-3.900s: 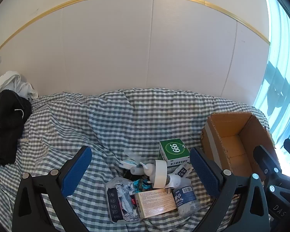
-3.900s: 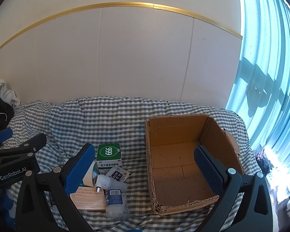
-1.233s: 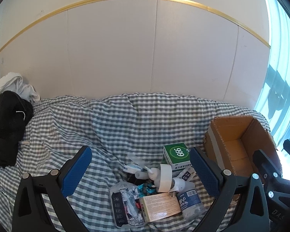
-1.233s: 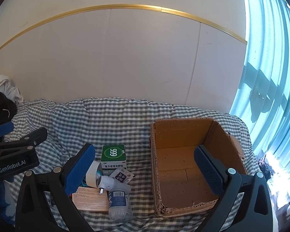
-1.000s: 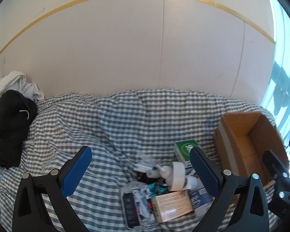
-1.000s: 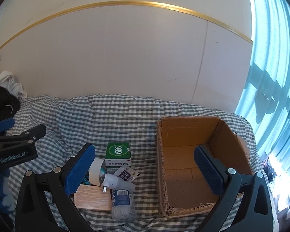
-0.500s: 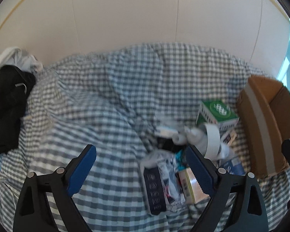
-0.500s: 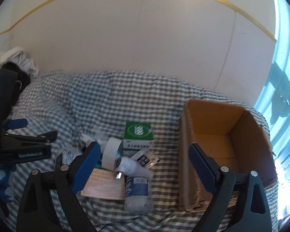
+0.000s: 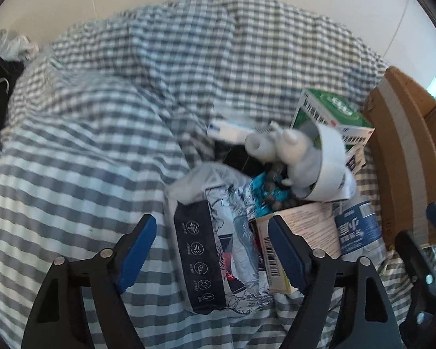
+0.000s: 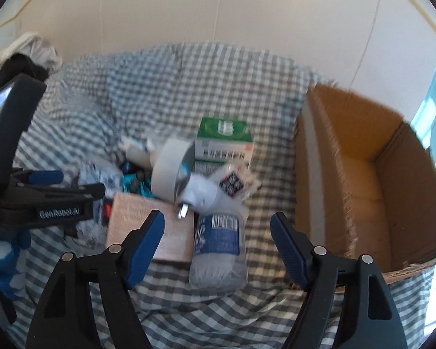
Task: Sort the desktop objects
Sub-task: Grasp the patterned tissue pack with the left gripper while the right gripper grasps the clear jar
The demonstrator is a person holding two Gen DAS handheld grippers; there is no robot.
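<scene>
**Left wrist view: both grippers over the pile, fingers closing but empty**

Left gripper [image 9: 210, 250] hangs over a dark printed packet [image 9: 199, 257] in the heap on the checked cloth [image 9: 101, 116]; its fingers have just been narrowing, with the packet between them but no pad pressing on it. Right gripper [image 10: 218, 238] frames a water bottle [image 10: 218, 244] likewise, its fingers also just closing, not gripping. A green box [image 10: 225, 142], tape roll [image 10: 168, 171] and tan box [image 10: 151, 229] lie close by. An open cardboard box [image 10: 363, 174] stands just right of the pile.
</scene>
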